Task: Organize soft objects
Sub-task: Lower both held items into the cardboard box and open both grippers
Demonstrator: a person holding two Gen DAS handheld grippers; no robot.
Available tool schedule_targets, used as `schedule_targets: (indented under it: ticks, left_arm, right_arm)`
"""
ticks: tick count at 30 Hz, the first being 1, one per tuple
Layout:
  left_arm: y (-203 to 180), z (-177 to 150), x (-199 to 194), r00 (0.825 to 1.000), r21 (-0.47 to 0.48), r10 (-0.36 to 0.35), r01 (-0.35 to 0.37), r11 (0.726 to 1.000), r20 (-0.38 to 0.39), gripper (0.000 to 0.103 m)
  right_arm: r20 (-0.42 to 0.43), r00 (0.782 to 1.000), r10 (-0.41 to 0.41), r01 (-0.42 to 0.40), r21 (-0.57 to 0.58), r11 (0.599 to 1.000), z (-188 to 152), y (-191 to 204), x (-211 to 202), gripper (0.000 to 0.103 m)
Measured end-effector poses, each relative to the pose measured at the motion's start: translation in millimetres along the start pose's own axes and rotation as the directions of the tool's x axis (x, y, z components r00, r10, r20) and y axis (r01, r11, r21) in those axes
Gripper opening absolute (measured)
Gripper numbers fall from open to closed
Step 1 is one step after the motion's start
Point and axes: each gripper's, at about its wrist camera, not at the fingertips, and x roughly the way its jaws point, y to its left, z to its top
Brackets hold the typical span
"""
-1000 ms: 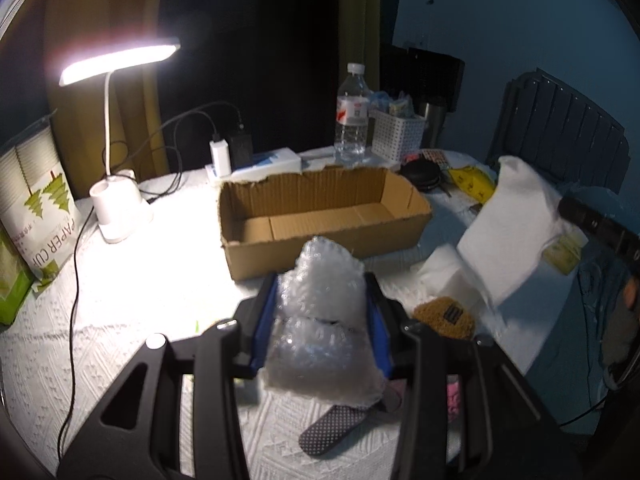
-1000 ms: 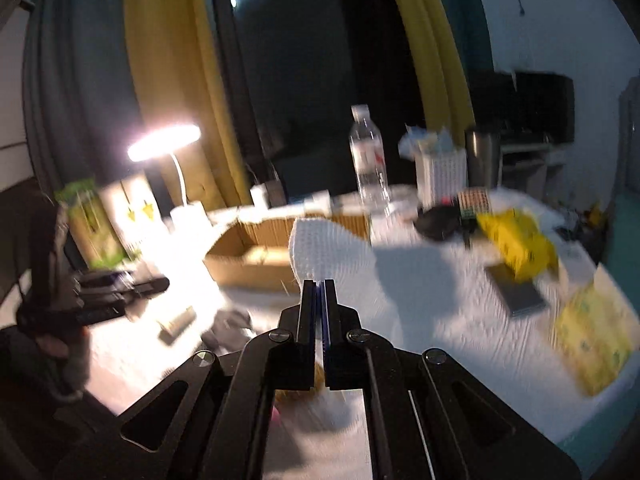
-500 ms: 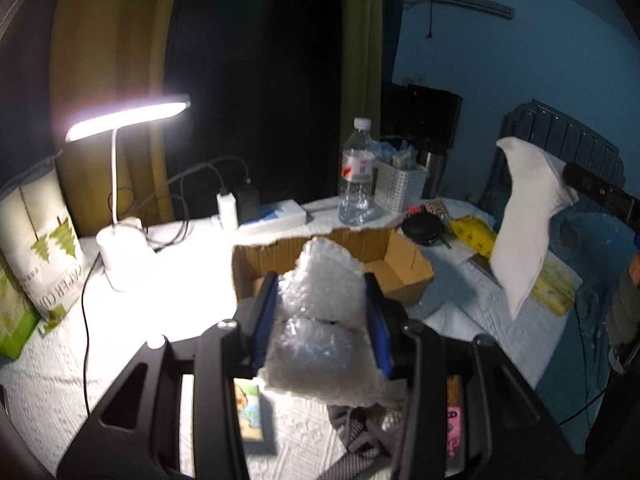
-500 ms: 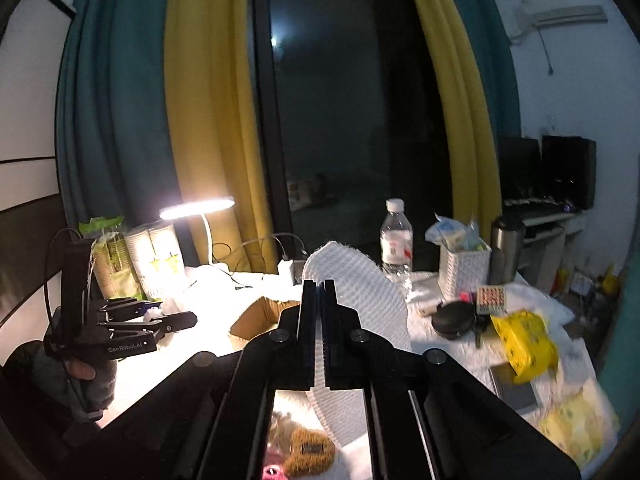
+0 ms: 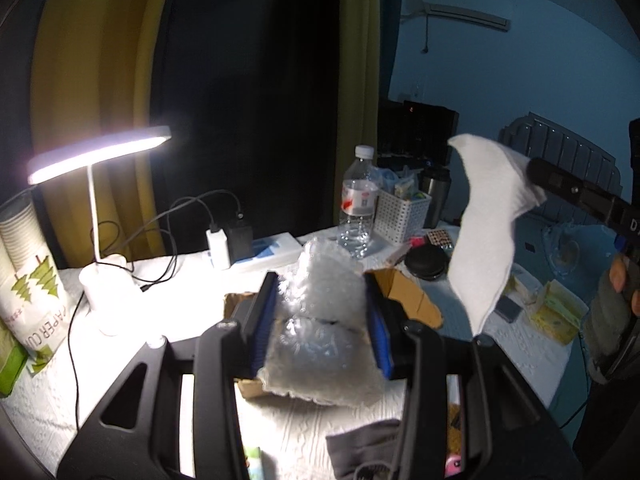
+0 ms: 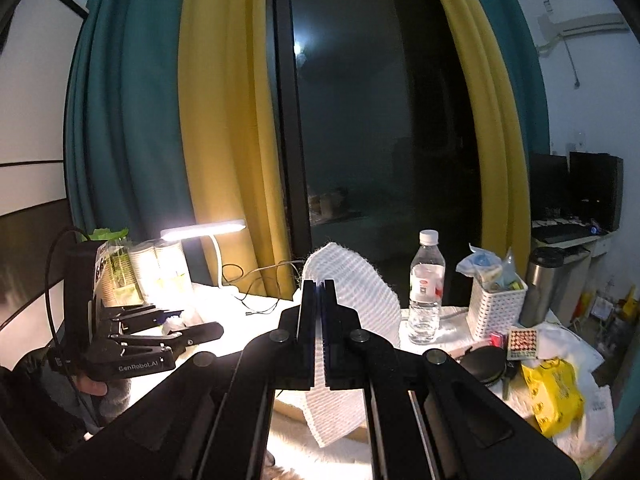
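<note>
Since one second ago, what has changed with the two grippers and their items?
Both grippers rose from the table: the left gripper lifted the bubble wrap, the right gripper raised the white cloth until it hangs. Both grips stayed shut; the cardboard box stayed put.

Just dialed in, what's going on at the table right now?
A person holds both grippers above the table. The left gripper is shut on a wad of bubble wrap, held over the cardboard box. The right gripper is shut on a white cloth that hangs in the air. Neither item is in the box yet.
</note>
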Motion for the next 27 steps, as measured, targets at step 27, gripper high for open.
schedule_targets:
  ticks: [27]
  left_arm:
    - [-11.2, -29.3, 154.7, 0.970, -0.058, -0.068, 0.056, 0.997, -0.231, 0.043]
  right_arm:
    - [-0.460, 0.886, -0.053, 0.086, 0.050, 0.995, -142.4, -69.2, 144.8, 0.003]
